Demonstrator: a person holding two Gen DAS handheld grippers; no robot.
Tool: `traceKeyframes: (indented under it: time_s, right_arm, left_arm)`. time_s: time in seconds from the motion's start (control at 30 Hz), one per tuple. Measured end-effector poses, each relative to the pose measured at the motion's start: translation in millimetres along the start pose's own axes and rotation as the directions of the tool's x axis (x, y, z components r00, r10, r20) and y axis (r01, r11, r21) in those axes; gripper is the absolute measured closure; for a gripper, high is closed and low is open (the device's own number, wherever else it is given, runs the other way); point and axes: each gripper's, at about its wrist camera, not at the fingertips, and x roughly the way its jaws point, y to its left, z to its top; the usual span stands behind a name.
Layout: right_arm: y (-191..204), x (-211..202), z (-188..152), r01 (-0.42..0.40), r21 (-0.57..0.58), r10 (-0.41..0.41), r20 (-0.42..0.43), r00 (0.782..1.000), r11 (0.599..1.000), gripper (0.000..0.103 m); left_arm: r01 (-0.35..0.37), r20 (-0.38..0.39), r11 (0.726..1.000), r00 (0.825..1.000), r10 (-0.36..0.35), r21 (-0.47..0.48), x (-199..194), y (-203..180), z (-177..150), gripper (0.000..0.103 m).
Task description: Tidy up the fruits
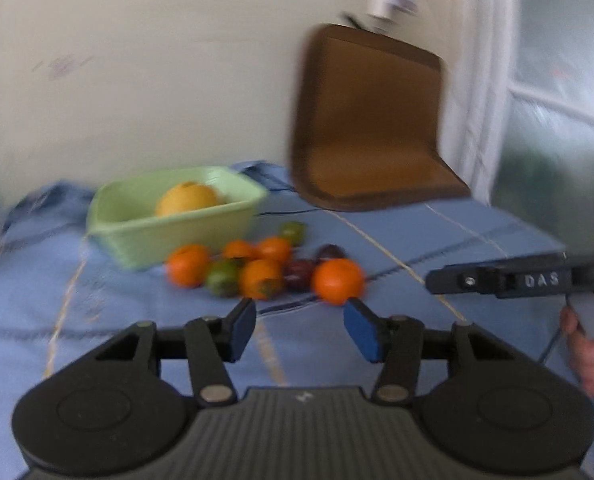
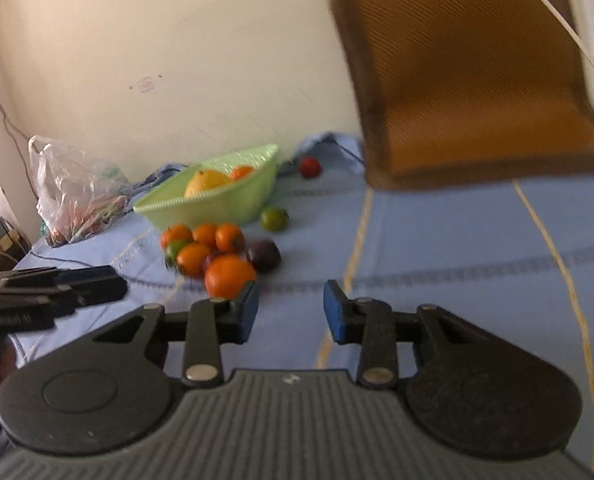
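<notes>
A light green basket (image 1: 137, 236) (image 2: 217, 204) stands on the blue cloth and holds a yellow-orange fruit (image 1: 189, 199) (image 2: 207, 182). In front of it lies a pile of oranges (image 1: 337, 280) (image 2: 229, 274), green fruits (image 1: 223, 278) (image 2: 273, 218) and dark purple fruits (image 1: 299, 274) (image 2: 264, 255). My left gripper (image 1: 301, 320) is open and empty, just short of the pile. My right gripper (image 2: 291, 306) is open and empty, to the right of the nearest orange. Each gripper shows in the other's view (image 1: 497, 280) (image 2: 53, 284).
A brown chair back (image 1: 369, 120) (image 2: 469, 76) stands behind the table on the right. A red fruit (image 2: 309, 167) lies apart near the wall. A clear plastic bag (image 2: 77, 188) sits at the far left. A wall runs behind the table.
</notes>
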Motion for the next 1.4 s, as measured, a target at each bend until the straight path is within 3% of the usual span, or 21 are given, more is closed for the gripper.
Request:
traceKeyframes:
  time_s: [0.13, 0.5, 0.67, 0.9, 1.13, 1.27, 1.33, 1.4]
  right_arm:
    - [-5, 0, -1, 0.024, 0.017, -0.023, -0.018, 1.0, 1.0, 0.066]
    - [-20, 50, 55, -0.081, 0.033, 0.083, -0.049, 0.995, 0.996, 0.066]
    - [-8, 82, 68, -0.143, 0.002, 0.142, -0.085, 0.986, 0.99, 0.066]
    - [-3, 137, 123, -0.045, -0.124, 0.045, -0.002, 0.999, 0.991, 0.064]
    - [5, 226, 142, -0.028, -0.277, -0.012, -0.14, 0.99, 0.961, 0.064]
    - [-4, 253, 149, -0.058, -0.21, 0.019, -0.184, 0.983, 0.976, 0.065]
    - [-14, 255, 151, -0.054, -0.152, 0.022, -0.202, 0.979, 0.987, 0.079]
    - [-25, 248, 151, -0.072, -0.107, 0.047, -0.216, 0.975, 0.992, 0.079]
  left_arm:
    - [-0.026, 0.029, 0.992, 0.999, 0.023, 0.123, 19, -31, 10, 0.052]
    - [-0.052, 0.004, 0.975, 0.999, 0.052, 0.216, 56, -56, 11, 0.052]
    - [-0.039, -0.017, 0.977, 0.999, 0.043, 0.211, 62, -54, 13, 0.05]
    - [-0.052, -0.013, 0.979, 0.998, 0.056, 0.197, 65, -52, 12, 0.055]
    - [-0.029, -0.013, 0.986, 0.999, 0.031, 0.167, 66, -47, 13, 0.057]
    - [-0.032, -0.006, 0.989, 0.999, 0.033, 0.147, 64, -44, 13, 0.064]
    - [-0.026, -0.003, 0.992, 1.0, 0.026, 0.123, 63, -40, 14, 0.066]
    - [-0.017, -0.002, 0.994, 1.0, 0.017, 0.108, 62, -37, 14, 0.066]
